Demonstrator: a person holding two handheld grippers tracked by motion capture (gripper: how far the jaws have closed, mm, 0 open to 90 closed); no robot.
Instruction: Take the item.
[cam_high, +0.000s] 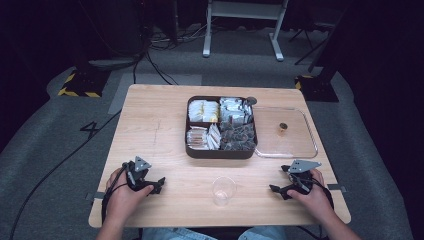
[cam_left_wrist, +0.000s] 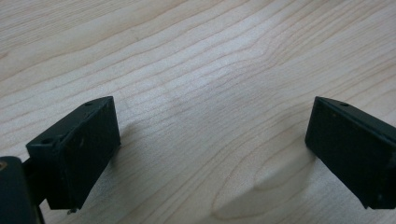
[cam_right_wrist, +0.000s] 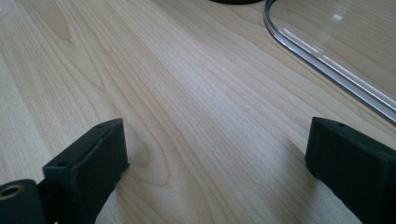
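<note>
A dark brown box (cam_high: 220, 152) with four compartments of wrapped packets stands at the table's middle. Its clear lid (cam_high: 285, 134) lies flat to the right of it, with a small brown knob on top. An empty clear plastic cup (cam_high: 223, 190) stands upright near the front edge. My left gripper (cam_high: 159, 183) rests on the table at the front left, open, with bare wood between its jaws (cam_left_wrist: 212, 135). My right gripper (cam_high: 277, 189) rests at the front right, open as well (cam_right_wrist: 217, 149), and the lid's rim (cam_right_wrist: 327, 60) lies ahead of it.
The light wooden table (cam_high: 150, 125) has bare wood on its left half and between the grippers and the box. Beyond it are grey carpet, cables, a white stand's legs (cam_high: 240, 30) and yellow-black striped bases (cam_high: 80, 82).
</note>
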